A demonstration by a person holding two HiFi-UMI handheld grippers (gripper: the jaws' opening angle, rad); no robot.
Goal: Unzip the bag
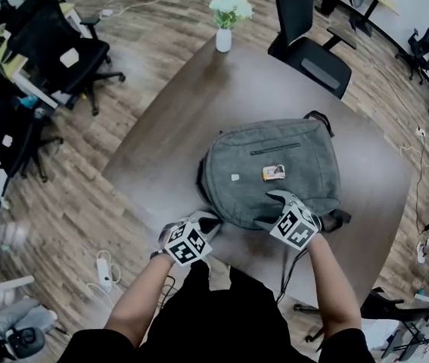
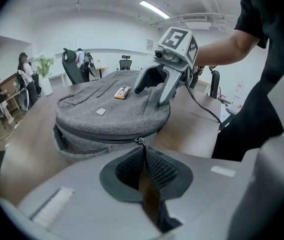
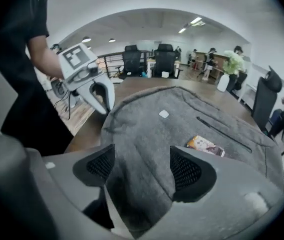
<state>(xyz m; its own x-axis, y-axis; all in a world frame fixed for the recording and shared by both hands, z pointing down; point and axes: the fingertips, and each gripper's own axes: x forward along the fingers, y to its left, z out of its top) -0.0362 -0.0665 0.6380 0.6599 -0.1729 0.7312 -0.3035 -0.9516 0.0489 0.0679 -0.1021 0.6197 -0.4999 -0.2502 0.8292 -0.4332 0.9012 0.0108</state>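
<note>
Right now the grey soft-fabric backpack [image 1: 271, 172] lies flat on the dark wooden table [image 1: 199, 97], with its near edge just in front of the person. The left claw [image 2: 144, 156] is pressed together on the brown zipper pull [image 2: 146, 184] at the backpack's near-left edge, where the dark zipper line [image 2: 101, 138] runs round the side wall. The right claw [image 3: 144, 166] is spread wide over the top panel on the near right, with grey cloth between its pads but not pinched. The backpack looks soft and light, so it would probably bunch up or slide along with the pull. A firm hold on the cloth just beside the slider seems the best anchor. The small pull tab should be pinched deep, since it could slip out.
</note>
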